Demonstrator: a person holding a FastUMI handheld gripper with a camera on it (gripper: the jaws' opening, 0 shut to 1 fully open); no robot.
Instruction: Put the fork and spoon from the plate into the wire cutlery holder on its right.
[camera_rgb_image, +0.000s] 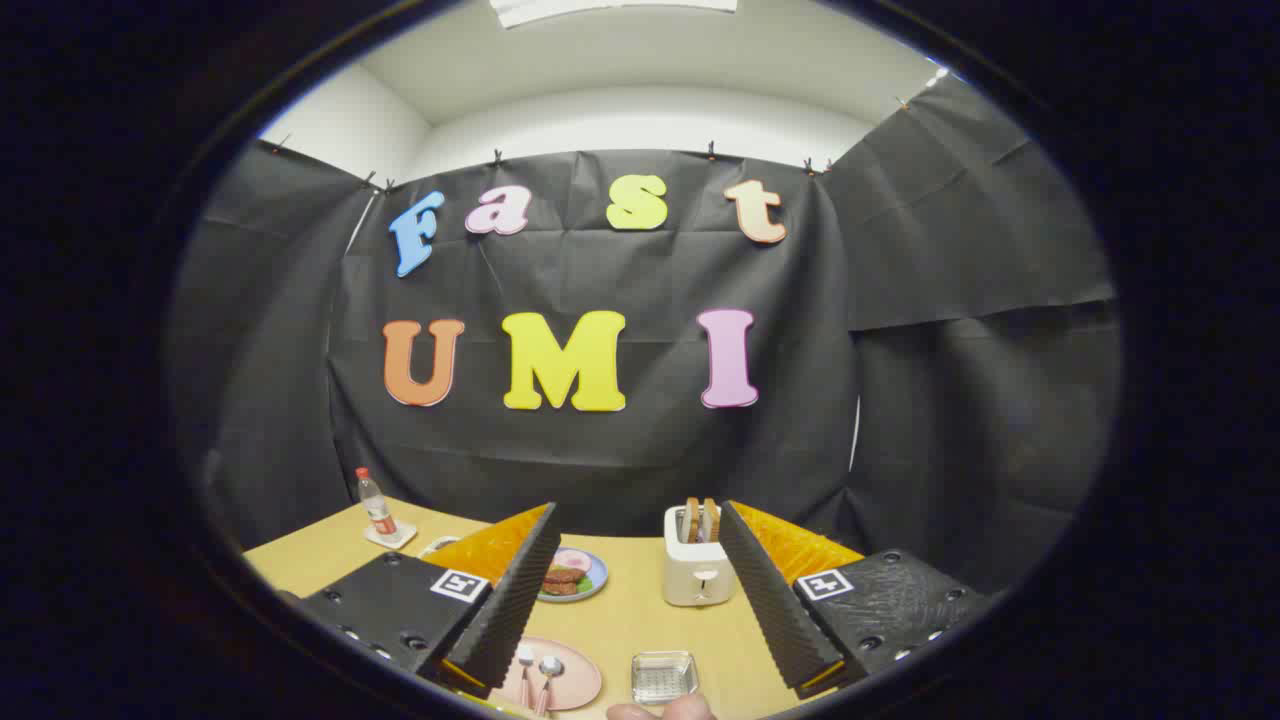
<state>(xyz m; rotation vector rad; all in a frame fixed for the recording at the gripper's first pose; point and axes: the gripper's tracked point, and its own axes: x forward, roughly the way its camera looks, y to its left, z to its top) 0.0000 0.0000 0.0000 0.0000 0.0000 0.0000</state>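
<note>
My jaws (637, 600) hang wide apart above the desk (620, 620), gripping nothing. Down between my fingers, near the desk's front edge, sits the pink plate (575, 680) with the fork (525, 672) and spoon (548, 678) lying on it. Just right of it is the wire cutlery holder (664, 677), a fingertip (662, 709) showing at its near side. Farther back stand a toaster (697, 565) and a plate of food (573, 574); a bottle (377, 505) stands at the far left corner.

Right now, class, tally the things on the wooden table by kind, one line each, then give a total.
Plates: 2, a pink plate and a blue plate of food
Cutlery: 2, a fork and a spoon
Wire cutlery holder: 1
White toaster: 1
Clear bottle: 1
Total: 7
The claw is open, holding nothing.
</note>
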